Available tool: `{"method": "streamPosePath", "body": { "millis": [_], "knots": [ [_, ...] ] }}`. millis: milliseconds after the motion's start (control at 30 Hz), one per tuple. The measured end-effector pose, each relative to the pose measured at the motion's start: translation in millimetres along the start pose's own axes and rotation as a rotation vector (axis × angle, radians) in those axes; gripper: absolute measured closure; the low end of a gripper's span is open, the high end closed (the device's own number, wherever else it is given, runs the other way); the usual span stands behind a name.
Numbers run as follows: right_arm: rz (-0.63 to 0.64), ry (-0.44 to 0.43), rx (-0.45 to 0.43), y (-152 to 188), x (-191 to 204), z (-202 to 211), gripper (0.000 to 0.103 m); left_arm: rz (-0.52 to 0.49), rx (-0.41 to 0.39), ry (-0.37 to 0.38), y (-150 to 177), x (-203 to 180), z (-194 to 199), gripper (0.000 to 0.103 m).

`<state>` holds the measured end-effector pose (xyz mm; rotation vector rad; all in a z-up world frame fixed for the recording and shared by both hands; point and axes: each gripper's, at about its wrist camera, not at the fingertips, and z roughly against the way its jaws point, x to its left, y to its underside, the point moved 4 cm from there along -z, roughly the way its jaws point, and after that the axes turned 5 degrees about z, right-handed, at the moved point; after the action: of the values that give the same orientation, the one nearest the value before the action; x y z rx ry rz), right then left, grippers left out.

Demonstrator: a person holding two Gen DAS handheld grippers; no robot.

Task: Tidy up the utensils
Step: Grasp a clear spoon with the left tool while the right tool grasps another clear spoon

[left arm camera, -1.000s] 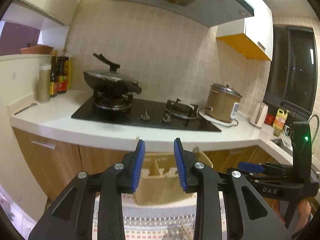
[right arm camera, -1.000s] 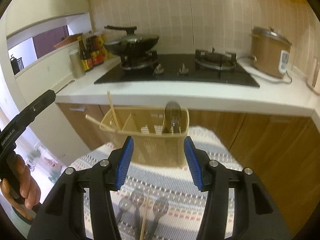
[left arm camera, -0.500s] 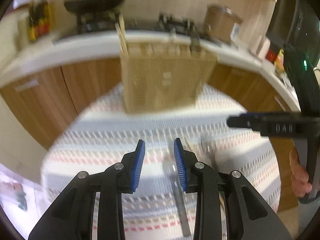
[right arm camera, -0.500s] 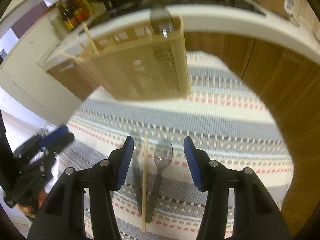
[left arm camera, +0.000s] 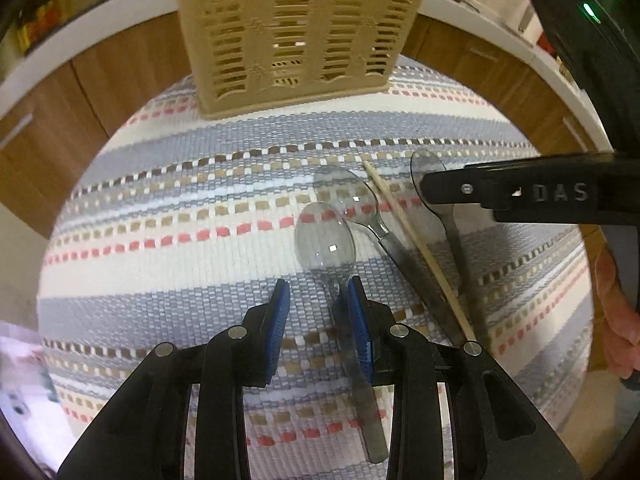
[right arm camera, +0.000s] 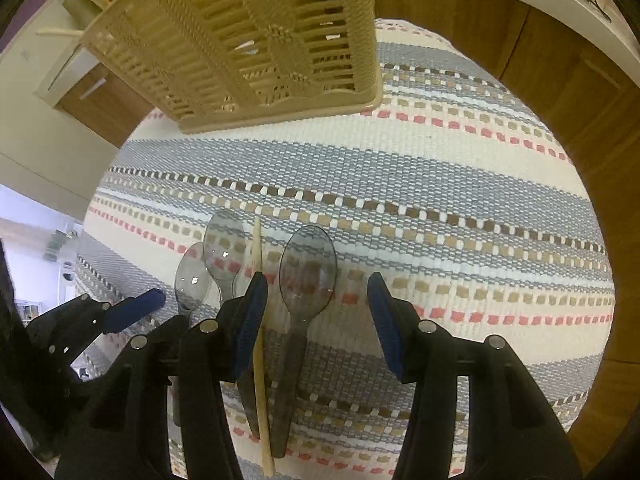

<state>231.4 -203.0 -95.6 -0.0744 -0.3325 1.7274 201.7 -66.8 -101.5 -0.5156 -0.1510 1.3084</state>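
Observation:
Three clear grey plastic spoons and a wooden chopstick [left arm camera: 416, 248] lie on a striped mat [left arm camera: 168, 216]. My left gripper [left arm camera: 316, 296] is open, low over the mat, its jaws on either side of the neck of the nearest spoon [left arm camera: 326, 240]. A second spoon [left arm camera: 352, 200] lies just beyond. My right gripper [right arm camera: 316, 300] is open around the handle of the right spoon [right arm camera: 308, 268], with the chopstick [right arm camera: 258, 320] beside its left finger. A beige slotted utensil basket [left arm camera: 296, 28] stands at the far edge of the mat; in the right wrist view [right arm camera: 256, 40] chopsticks stick out of it.
Wooden cabinet doors [left arm camera: 120, 64] and a white countertop edge [left arm camera: 80, 36] rise behind the mat. The right gripper's body [left arm camera: 520, 196] crosses the right side of the left wrist view. The left gripper [right arm camera: 120, 312] shows at the left of the right wrist view.
Both grippers have tilted down from facing the stove and dropped toward the mat. The spoons and chopstick now lie close between and beside the jaws. Both stay open.

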Motion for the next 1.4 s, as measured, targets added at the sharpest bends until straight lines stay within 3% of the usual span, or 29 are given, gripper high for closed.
{"method": "streamPosePath", "body": {
  "millis": [333, 433, 467, 667, 867, 1067, 1400],
  "knots": [
    [0.084, 0.100, -0.003, -5.9, 23.6, -15.7, 0.055, -0.073, -0.022, -0.100, -15.1, -22.6, -15.3, 0.065],
    [0.123, 0.145, -0.003, -4.3, 31.3, -21.4, 0.067, -0.092, -0.032, -0.112, -17.0, -28.8, -18.5, 0.069],
    [0.131, 0.145, -0.001, -3.8, 31.7, -22.0, 0.068, -0.089, -0.035, -0.117, -17.7, -28.7, -18.4, 0.076],
    [0.120, 0.144, 0.005, -2.9, 21.4, -20.3, 0.068, -0.029, -0.043, -0.163, -16.4, -5.0, -14.1, 0.075],
    [0.117, 0.143, 0.033, -9.6, 18.9, -22.3, 0.068, 0.016, -0.014, -0.114, -20.1, 9.1, -12.9, 0.074],
    [0.109, 0.115, 0.072, -19.7, 13.0, -23.5, 0.062, 0.022, 0.031, -0.095, -25.8, 18.5, -11.6, 0.062],
    [0.100, 0.098, 0.092, -20.5, 6.0, -22.1, 0.062, 0.000, 0.095, -0.094, -40.9, 12.9, -18.0, 0.060]
  ]
}}
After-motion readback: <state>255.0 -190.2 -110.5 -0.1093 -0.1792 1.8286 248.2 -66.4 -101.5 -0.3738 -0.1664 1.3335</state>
